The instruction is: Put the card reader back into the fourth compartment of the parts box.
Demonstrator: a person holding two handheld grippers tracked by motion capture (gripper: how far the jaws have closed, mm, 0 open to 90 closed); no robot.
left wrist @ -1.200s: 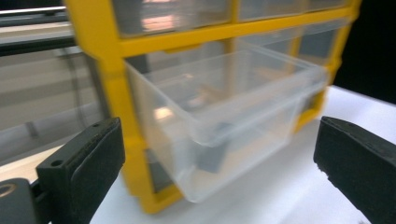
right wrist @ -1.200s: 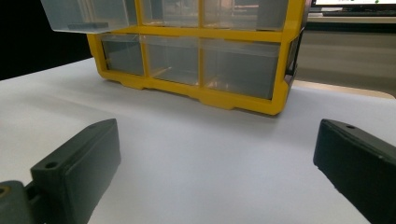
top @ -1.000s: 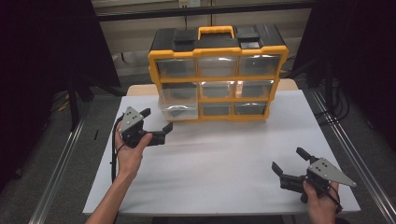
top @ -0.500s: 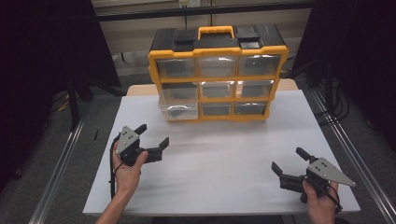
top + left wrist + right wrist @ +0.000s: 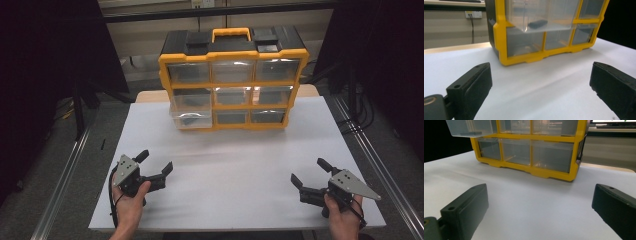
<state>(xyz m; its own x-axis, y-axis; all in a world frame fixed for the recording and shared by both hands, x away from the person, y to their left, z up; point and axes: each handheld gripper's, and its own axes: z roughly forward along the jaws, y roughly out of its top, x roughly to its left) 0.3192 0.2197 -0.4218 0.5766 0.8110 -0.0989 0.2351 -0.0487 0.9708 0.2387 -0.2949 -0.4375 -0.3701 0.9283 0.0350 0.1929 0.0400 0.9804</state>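
**Left tongs drawn back from the open drawer**

Left tongs: released, jaws spread wide, nothing between them. You have pulled them toward yourself over the last second; a second ago they sat close to the organizer's lower left, and now they hover above the near left part of the desk, well apart from the cabinet.

Right tongs: released, jaws wide, empty. Position unchanged at the near right of the desk.

Drawer: clear plastic, middle row, left column of the organizer. It stands pulled out past the yellow frame, unchanged since a second ago. In the left gripper view a small dark item lies on its floor; what it is I cannot tell.

Organizer: yellow frame, black top, handle up, nine clear drawers, at the far middle of the desk. The other eight drawers sit flush.

Reading: your retreat with empty tongs suggests the opening step is finished and the drawer is left open. The dark item remains inside, untouched.
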